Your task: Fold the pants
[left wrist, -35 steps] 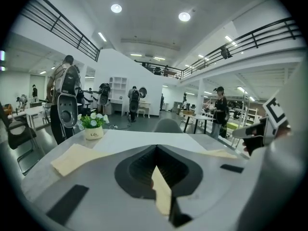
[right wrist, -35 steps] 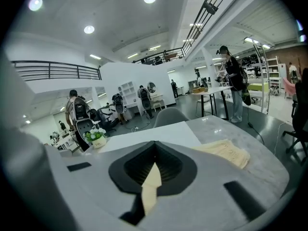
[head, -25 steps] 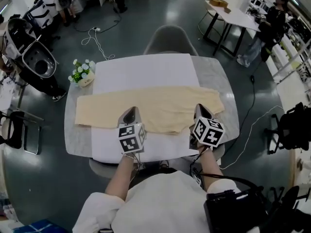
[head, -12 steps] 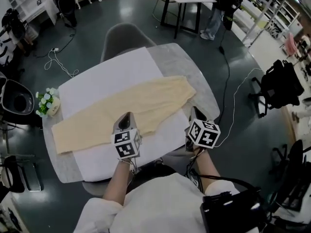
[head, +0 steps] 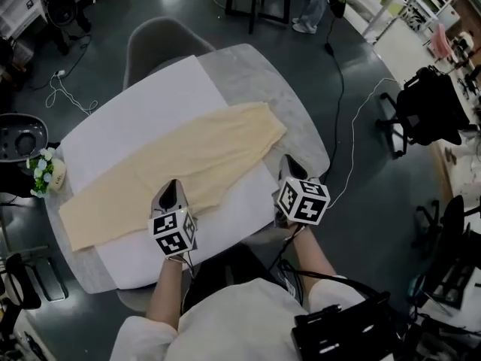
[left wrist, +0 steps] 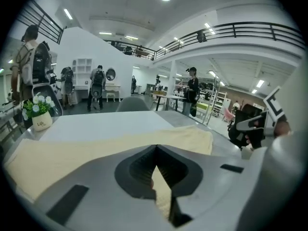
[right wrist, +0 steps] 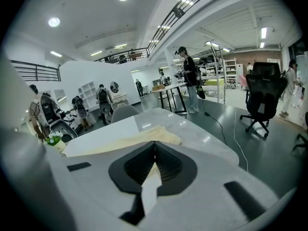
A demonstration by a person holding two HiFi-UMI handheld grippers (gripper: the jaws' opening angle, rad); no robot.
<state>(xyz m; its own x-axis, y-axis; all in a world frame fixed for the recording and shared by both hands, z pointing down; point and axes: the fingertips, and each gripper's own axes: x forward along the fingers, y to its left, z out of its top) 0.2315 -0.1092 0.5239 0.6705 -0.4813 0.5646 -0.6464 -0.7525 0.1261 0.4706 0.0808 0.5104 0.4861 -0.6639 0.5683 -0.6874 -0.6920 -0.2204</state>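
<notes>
— What did the pants look like on the counter?

— Pale cream, matte and soft. They were spread flat in one long strip that ran slantwise across a smooth white sheet. The broad end lay toward the far right and the narrow end toward the near left. A blunt bulge stuck out of the near edge about midway. The counter was grey, faintly mottled, with rounded corners, and the sheet left its right end bare.

— Any containers?

— One, a small white pot at the counter's left edge, with white flowers and green leaves in it. It stood near the narrow end of the pants, not touching them.

— And the claws?

— The left claw had its tips pressed together over the near edge of the pants, close to the bulge. Cream cloth showed through the gap behind the tips. Whether any cloth was nipped I couldn't tell. The right claw was closed too, at the counter's near right side, near the broad end of the pants. White sheet and a sliver of cream cloth showed through its gap.

— How were the arms held?

— The bare left forearm and right forearm reached forward from a white shirt, side by side. Each claw sloped down toward the counter with its marker cube on top.
</notes>
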